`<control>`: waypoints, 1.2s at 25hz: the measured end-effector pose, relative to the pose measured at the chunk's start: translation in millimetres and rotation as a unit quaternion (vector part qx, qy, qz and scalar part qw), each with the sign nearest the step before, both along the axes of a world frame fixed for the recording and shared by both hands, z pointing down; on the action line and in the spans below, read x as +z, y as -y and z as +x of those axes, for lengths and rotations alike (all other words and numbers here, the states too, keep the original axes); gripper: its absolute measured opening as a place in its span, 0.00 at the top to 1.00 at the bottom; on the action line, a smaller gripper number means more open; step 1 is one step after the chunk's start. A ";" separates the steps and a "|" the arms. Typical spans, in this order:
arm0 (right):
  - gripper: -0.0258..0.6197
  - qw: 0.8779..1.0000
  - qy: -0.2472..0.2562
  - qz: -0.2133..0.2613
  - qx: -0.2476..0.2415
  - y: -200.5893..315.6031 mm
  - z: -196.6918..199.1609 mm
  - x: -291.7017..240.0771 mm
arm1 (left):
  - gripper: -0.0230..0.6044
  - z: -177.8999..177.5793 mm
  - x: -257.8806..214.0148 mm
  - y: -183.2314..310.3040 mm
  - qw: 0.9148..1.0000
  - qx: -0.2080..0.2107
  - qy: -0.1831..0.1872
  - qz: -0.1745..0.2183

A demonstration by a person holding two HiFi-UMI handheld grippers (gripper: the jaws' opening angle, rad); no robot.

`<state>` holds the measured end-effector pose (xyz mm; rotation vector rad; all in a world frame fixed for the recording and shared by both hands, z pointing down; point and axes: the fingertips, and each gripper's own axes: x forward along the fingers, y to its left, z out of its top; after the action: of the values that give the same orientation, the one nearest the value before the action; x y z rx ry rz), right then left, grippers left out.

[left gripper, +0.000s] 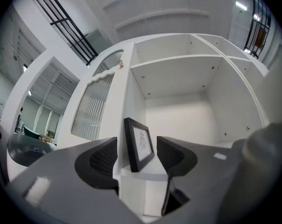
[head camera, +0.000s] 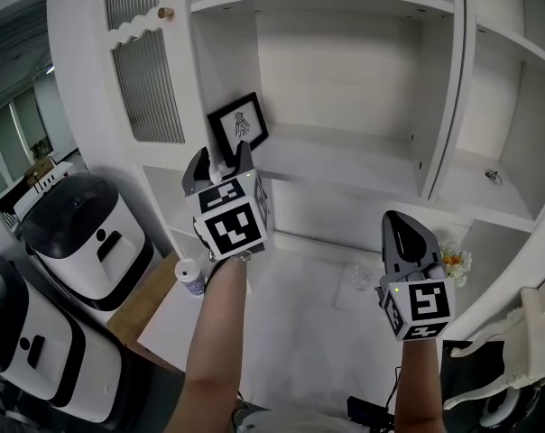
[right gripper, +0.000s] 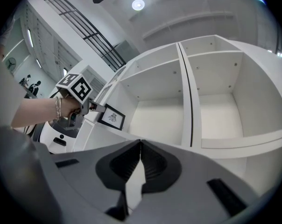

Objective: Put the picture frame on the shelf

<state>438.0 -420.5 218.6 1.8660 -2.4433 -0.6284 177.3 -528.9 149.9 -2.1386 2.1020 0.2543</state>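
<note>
White shelf unit [head camera: 345,152], smooth painted boards, square-edged compartments, small peg holes in the side walls. The picture frame [head camera: 237,126] stands upright at the front left corner of the middle shelf board, close to the board's front edge and just beside the compartment's left wall. It has a thin black rectangular frame and a white sheet with a small dark drawing, and it is turned at an angle to the back wall. Right of the frame the board is bare and flat out to the vertical divider, with open height above it up to the next board. Left of the frame is a cabinet door with a ribbed glass panel [head camera: 146,70], a wavy trim and a small round brass knob [head camera: 165,13]. Below the frame is a white counter [head camera: 300,314] with a small bottle [head camera: 189,278] at its left edge; further left and lower stand rounded white-and-black glossy machines [head camera: 87,242]. The left gripper [head camera: 222,159] is just in front of the frame, its jaws spread wide. The frame shows in the gap between them, and the dark ridged pads are clear of it on both sides. The right gripper [head camera: 399,225] is well to the right of and below the frame, over the counter, with its jaws pressed together and nothing in them.
</note>
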 end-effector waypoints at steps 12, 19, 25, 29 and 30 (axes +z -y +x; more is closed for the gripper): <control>0.95 0.999 -0.002 0.018 0.026 -37.3 -38.0 -22.9 | 0.59 -16.3 12.7 -48.3 0.996 0.077 0.050 0.018; 0.95 0.999 -0.003 0.027 0.040 -54.6 -59.9 -26.3 | 0.90 -23.0 29.3 -78.6 0.991 0.107 0.073 0.038; 0.95 0.998 -0.002 0.028 0.048 -65.7 -68.4 -24.4 | 0.95 -24.0 40.3 -104.3 0.979 0.151 0.110 0.085; 0.95 0.998 0.023 0.029 0.047 -68.9 -66.2 -24.7 | 0.95 -24.6 43.4 -117.5 0.973 0.168 0.113 0.110; 0.95 0.998 0.032 0.029 0.044 -69.5 -66.1 -25.4 | 0.95 -24.5 44.0 -119.1 0.973 0.169 0.113 0.113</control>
<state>371.9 -351.1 193.2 2.0346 -2.3896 -0.6509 152.8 -409.8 193.9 -2.2524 1.5066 0.2552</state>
